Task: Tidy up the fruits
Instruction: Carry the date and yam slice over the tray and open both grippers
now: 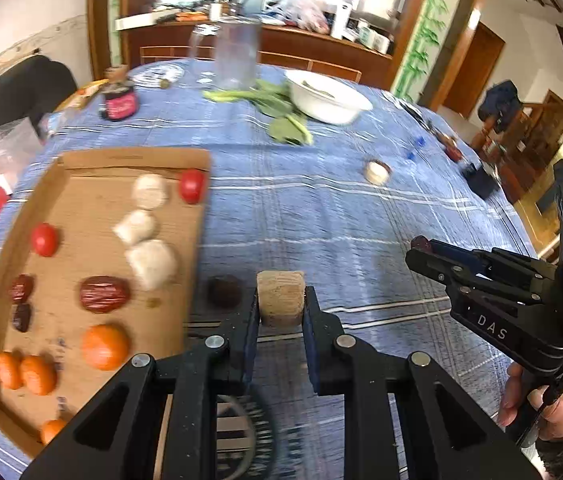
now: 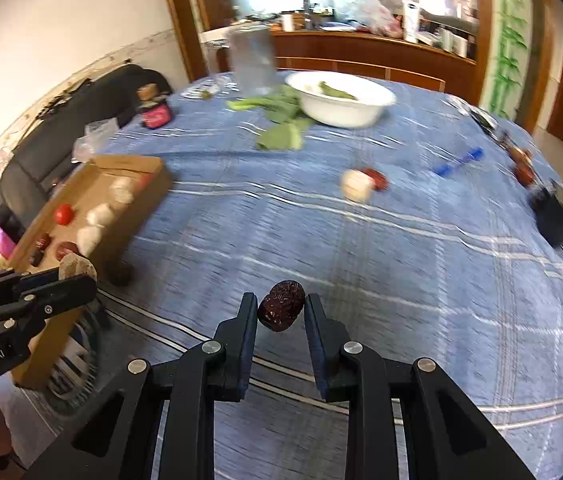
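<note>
Red date (image 2: 281, 306) upright, long axis vertical, clenched in right gripper (image 2: 280, 312); left gripper (image 1: 281, 300) clamping tan chunk (image 1: 280, 294)

A white bowl (image 2: 341, 104) sits on the blue plaid tablecloth (image 2: 401, 260), touching loose green leaves (image 2: 281, 128). Behind the leaves stands a clear plastic container (image 2: 252, 60). A dark jar with a pink label (image 1: 118, 100) stands farther left.

Date (image 2: 281, 306): dark, wrinkled, sitting pinched between tool pads above the bench.
Tan chunk (image 1: 280, 298): sitting clamped likewise.
Box (image 1: 21, 216): holding oranges (image 1: 104, 347), tomatoes (image 1: 44, 239), dates (image 1: 104, 294), white pieces (image 1: 152, 264).
</note>
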`<action>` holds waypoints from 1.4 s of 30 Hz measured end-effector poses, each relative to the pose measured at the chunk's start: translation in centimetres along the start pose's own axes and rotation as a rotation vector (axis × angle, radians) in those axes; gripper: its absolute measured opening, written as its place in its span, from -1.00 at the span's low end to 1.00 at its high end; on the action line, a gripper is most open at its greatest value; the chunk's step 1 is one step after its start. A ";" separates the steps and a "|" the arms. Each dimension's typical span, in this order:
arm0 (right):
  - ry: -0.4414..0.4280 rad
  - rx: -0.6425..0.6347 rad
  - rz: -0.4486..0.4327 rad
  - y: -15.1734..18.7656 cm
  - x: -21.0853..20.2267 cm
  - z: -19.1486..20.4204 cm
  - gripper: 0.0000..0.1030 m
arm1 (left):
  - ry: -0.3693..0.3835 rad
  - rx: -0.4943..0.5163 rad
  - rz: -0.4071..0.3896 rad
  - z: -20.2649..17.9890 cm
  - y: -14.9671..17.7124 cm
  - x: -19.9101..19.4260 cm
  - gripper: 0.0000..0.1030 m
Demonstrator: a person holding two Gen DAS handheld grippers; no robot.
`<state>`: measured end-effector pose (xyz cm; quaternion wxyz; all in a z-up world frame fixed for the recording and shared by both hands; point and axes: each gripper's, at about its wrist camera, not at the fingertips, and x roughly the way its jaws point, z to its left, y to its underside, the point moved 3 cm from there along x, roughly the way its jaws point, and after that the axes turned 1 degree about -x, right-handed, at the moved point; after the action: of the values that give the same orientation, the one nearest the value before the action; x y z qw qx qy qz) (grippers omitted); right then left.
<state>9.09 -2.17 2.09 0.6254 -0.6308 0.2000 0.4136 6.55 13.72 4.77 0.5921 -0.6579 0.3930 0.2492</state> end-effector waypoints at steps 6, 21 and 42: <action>-0.061 -0.071 -0.014 -2.8 1.2 5.3 -0.49 | -0.050 -0.060 -0.028 5.2 -0.2 -1.9 -0.62; -0.251 -0.241 0.033 -3.5 4.2 18.0 -0.48 | -0.204 -0.131 0.009 16.7 0.2 -2.0 -0.62; -0.215 -0.313 0.116 -2.0 8.1 20.2 -0.47 | -0.228 -0.166 0.090 19.1 -0.1 2.2 -0.62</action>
<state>9.78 19.55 -0.43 0.5127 -0.6599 0.1013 0.5399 10.49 31.86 -0.22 0.5647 -0.6536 0.3303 0.3805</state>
